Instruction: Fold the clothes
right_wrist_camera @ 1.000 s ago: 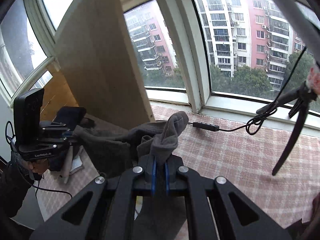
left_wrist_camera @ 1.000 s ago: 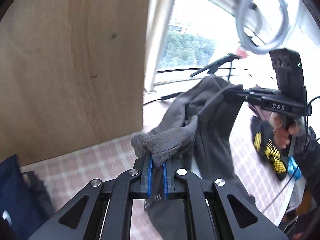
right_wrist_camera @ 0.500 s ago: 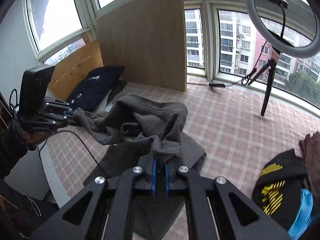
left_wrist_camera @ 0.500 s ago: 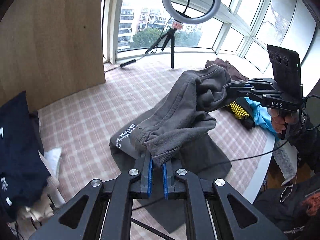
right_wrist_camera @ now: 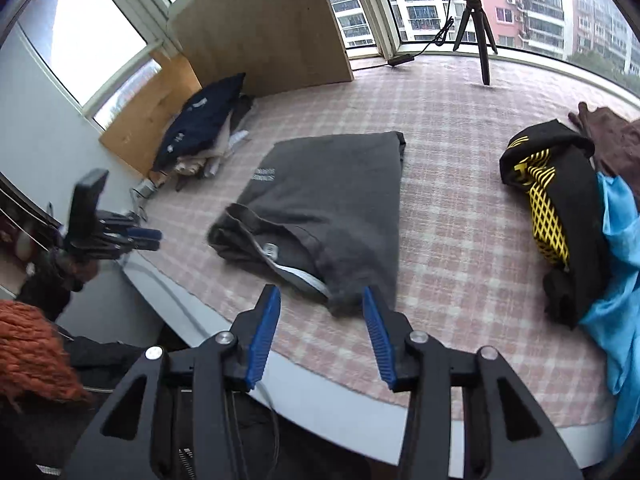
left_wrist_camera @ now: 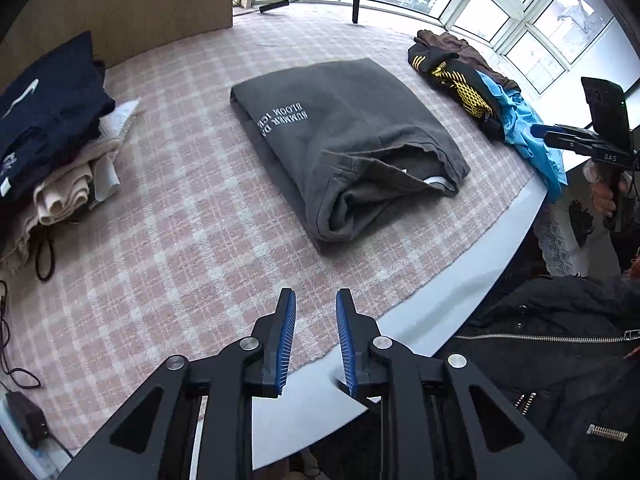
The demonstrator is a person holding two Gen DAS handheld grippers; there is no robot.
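One folded grey shirt (left_wrist_camera: 344, 136) lies flat on the pink checked cloth (left_wrist_camera: 168, 248) that covers the table, near the middle and just in from the near edge, its white lettering up and its collar end toward the near side. Two piles of clothes flank it. The left pile (left_wrist_camera: 48, 128) is stacked, a dark navy garment on top of pale beige and white pieces; the right pile (left_wrist_camera: 480, 92) is loose, holding a black garment with yellow mesh, a bright blue one and a brown one behind. The left gripper (left_wrist_camera: 316, 308) hangs over the near edge of the cloth, its blue-padded jaws narrowly apart and opening, nothing between them. The right gripper (right_wrist_camera: 320, 300) sits just at the shirt's near corner, its jaws wider and opening, with the grey hem in the gap but no pad pressing on it. One tripod (right_wrist_camera: 476, 20) stands far off by the windows, beside one upright wooden board (right_wrist_camera: 260, 24).
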